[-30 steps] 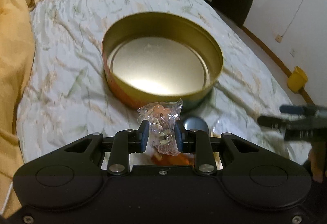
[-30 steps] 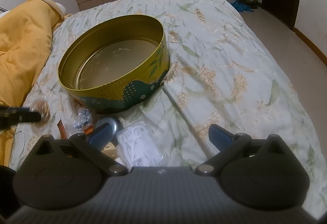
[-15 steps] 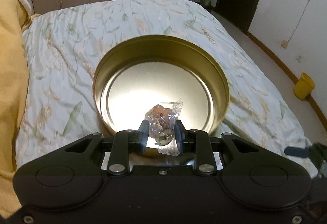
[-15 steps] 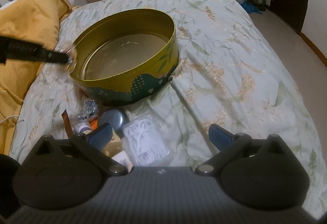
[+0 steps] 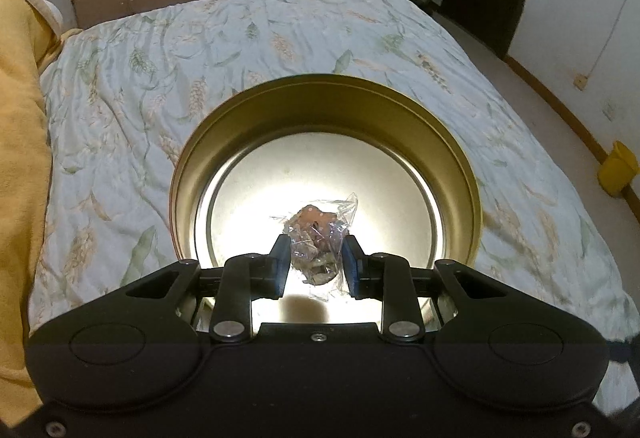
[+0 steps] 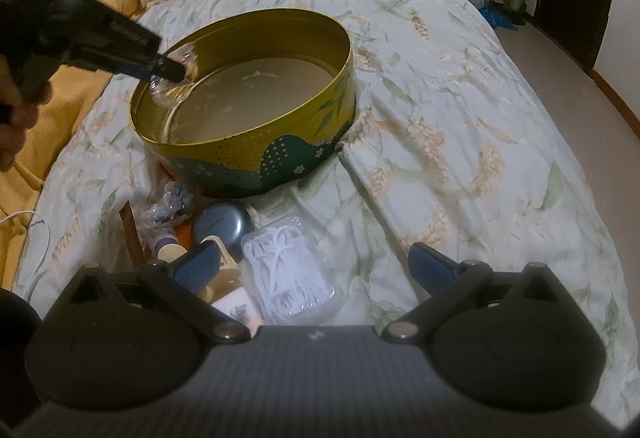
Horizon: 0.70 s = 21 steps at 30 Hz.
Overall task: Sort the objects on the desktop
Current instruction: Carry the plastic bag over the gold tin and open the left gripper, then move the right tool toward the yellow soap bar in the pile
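Observation:
My left gripper (image 5: 314, 266) is shut on a small clear plastic bag (image 5: 318, 234) with orange and brown bits inside, held over the near inner edge of a round gold tin (image 5: 460, 158). In the right wrist view the tin (image 6: 280, 150) is yellow and green outside, and the left gripper (image 6: 172, 68) holds the bag (image 6: 176, 82) over the tin's left rim. My right gripper (image 6: 316, 270) is open and empty, low over a clear plastic box of white picks (image 6: 288, 270).
In front of the tin lie a grey round case (image 6: 222, 224), a crumpled clear bag (image 6: 168, 204), a purple-and-cream small bottle (image 6: 168, 248) and a brown strip (image 6: 130, 234). A yellow blanket (image 5: 20, 158) lies left. The floral bedsheet (image 6: 460, 138) spreads right.
My left gripper has carried the bag up and forward from the bed in front of the tin to over the tin's inside. The right gripper has barely moved.

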### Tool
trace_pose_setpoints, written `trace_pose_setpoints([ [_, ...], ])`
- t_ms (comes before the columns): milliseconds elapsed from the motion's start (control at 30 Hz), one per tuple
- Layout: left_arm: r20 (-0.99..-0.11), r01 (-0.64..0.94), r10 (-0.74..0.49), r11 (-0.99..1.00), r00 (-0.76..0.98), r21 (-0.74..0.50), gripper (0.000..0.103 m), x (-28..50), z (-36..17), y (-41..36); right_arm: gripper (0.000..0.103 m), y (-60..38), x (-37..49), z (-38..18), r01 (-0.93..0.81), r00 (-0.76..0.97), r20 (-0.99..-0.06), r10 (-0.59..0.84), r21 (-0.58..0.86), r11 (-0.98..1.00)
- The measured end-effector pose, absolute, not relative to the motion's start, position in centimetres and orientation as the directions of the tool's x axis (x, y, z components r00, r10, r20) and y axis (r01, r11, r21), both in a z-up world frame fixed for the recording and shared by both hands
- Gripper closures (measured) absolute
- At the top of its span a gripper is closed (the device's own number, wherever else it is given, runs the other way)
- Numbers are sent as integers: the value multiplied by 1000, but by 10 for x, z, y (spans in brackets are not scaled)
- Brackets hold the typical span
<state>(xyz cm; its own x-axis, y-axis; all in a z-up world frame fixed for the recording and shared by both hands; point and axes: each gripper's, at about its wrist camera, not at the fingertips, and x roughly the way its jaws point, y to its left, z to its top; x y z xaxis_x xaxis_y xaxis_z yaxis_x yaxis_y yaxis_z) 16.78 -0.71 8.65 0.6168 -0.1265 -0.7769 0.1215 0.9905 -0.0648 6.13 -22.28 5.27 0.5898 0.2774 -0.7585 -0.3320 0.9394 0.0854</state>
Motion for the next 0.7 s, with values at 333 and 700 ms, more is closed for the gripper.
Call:
trace_pose_setpoints([
  [333,-717,123,-135,990,684,-69,16,141,91,10,0,-216,60,50,-363,581,-764,280,65,930],
  [700,-730,156,-171,984,662,-89,10,81,68,38,0,-210,56,52,-394,580,-763,285,43,918],
])
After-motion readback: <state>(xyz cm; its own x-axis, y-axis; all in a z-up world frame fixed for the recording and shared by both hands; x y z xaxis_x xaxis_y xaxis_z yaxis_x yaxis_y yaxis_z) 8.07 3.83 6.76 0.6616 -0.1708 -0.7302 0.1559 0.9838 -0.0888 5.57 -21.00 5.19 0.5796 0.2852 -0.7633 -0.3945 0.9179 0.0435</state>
